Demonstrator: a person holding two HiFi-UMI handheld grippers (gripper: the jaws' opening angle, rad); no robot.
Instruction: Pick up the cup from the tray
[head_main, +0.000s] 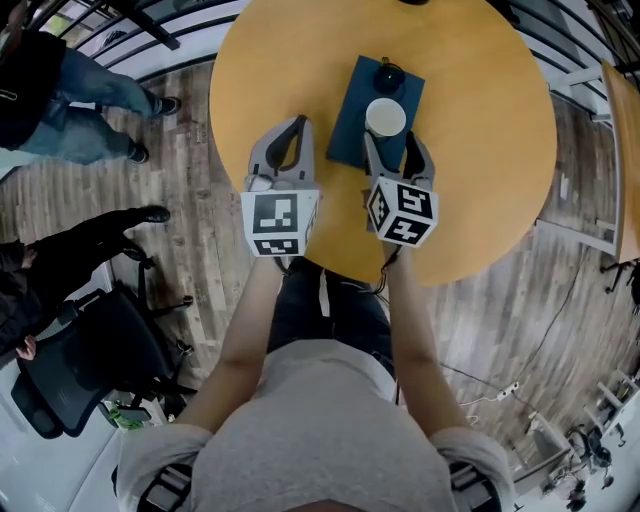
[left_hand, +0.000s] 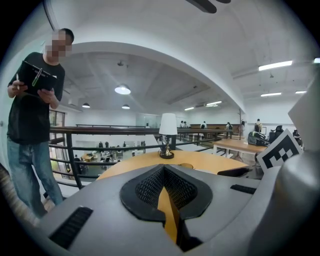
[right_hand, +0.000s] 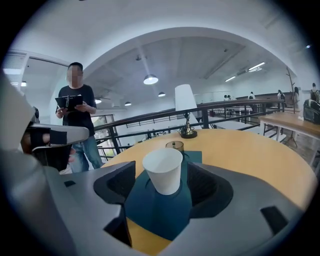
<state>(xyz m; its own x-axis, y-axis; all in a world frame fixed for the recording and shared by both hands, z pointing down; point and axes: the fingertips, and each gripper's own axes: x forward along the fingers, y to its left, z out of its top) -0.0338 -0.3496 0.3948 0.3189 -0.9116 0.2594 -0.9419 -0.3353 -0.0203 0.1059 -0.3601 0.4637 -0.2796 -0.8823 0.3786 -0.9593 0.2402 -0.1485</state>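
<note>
Right gripper (head_main: 394, 143) is released, jaws flanking the white paper cup (head_main: 386, 117) on the dark teal rectangular tray (head_main: 345, 128); left gripper (head_main: 294, 127) is clenched empty above the round wooden table (head_main: 480, 150).

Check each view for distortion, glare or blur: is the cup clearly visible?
Head view: sharp, even light, edges bowed by the wide lens; the cup shows clearly on the tray. Left gripper view: heavy fisheye, black corners, bright ceiling lights. Right gripper view: same fisheye; cup sharp between the open fingers.
</note>
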